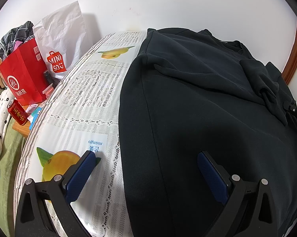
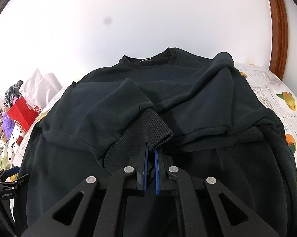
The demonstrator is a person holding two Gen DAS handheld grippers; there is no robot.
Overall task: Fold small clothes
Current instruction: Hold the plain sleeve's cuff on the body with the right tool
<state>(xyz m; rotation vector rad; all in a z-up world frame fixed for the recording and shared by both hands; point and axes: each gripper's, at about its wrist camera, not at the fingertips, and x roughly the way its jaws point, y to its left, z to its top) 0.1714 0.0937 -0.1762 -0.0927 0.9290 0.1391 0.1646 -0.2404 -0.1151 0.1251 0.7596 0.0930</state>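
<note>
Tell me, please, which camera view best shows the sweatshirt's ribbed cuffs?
The right wrist view: one ribbed cuff lies centred just ahead of the shut right gripper, the other to its right. The left wrist view shows only the black sweatshirt body and bunched folds, no ribbing discernible.

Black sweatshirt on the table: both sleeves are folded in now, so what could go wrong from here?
The right gripper is shut at the ribbed cuff of one sleeve; pulling may drag that sleeve out of its fold. The left gripper is open over the black sweatshirt side edge, so the body is unpinned and could slide on the smooth mango-print tablecloth.
</note>
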